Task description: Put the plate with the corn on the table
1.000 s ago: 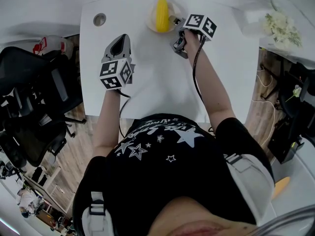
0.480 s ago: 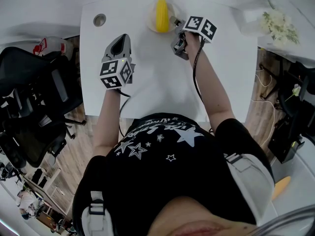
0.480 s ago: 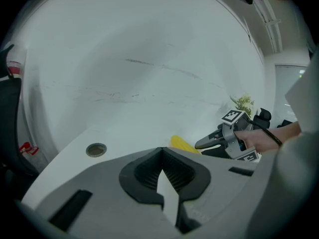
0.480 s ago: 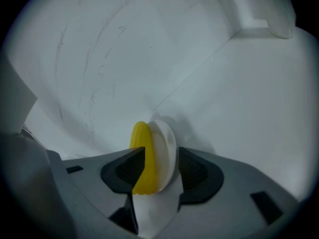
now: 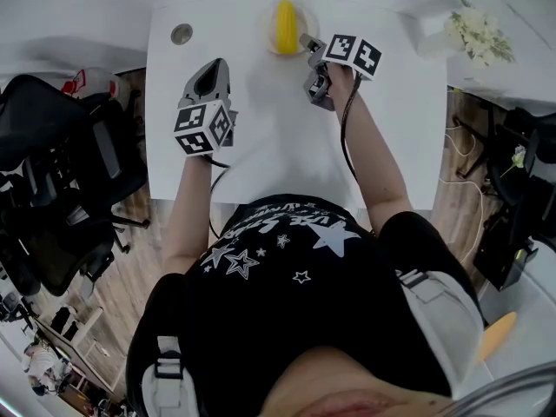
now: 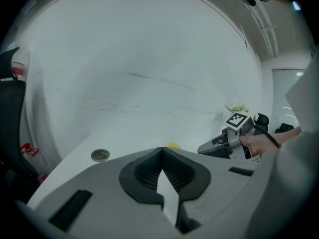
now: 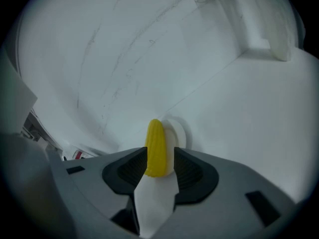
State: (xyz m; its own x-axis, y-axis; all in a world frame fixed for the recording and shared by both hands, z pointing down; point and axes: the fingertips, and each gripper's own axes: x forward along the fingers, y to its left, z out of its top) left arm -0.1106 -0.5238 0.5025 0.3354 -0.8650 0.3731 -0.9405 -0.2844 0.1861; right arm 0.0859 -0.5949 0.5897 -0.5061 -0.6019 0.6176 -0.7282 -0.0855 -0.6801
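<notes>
A yellow corn cob [image 5: 285, 24] lies on a small white plate [image 5: 268, 35] that rests on the white table [image 5: 278, 146] near its far edge. My right gripper [image 5: 305, 42] sits just right of the plate's rim. In the right gripper view the right gripper [image 7: 159, 157] points at the corn cob [image 7: 156, 148] and the plate [image 7: 179, 133], which lie just beyond its tips. Its jaws are closing, with only bare table between the pads. My left gripper [image 5: 215, 64] hovers over the table's left half, shut and empty; the left gripper [image 6: 160, 151] looks toward the far wall.
A round cable hole [image 5: 182, 34] is in the table's far left corner. White flowers [image 5: 476, 33] and a white box stand at the far right. A black office chair [image 5: 61, 172] is left of the table. The person's body fills the near side.
The right gripper has drawn back a little from the plate's rim. The plate with the corn stays where it was. The left gripper has hardly moved.
</notes>
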